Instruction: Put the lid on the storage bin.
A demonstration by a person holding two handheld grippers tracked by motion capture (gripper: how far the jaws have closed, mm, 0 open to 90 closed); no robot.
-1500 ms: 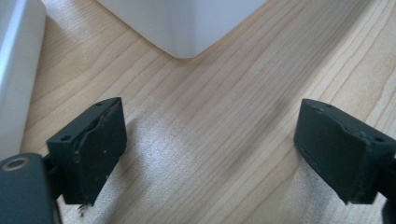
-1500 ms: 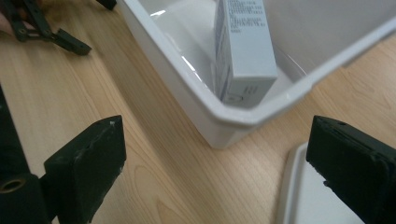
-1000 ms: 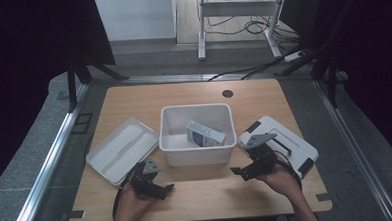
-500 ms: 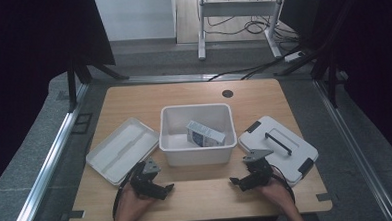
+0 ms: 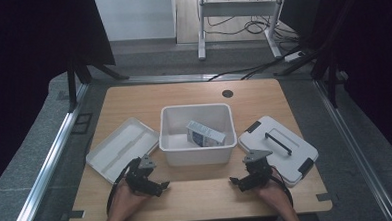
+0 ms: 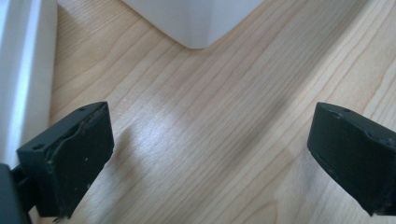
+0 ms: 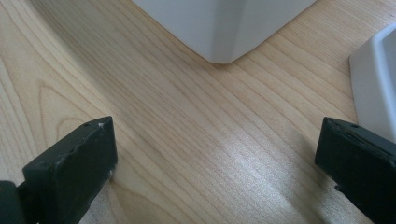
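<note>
High view showed the left gripper and right gripper low on the bench, fingers spread wide and empty, probably resting between moves. Ahead of the fingers stood a white bin holding a small carton, tilted. A flat tray lid lay beyond the left fingers, a latched lid beside the right, likely kept clear for access.

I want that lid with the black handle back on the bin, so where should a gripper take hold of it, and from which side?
Probably the black handle: a raised bar across the middle of the lid, which lies flat on the table right of the bin. Come from above with the right gripper, open jaws straddling the bar.
</note>
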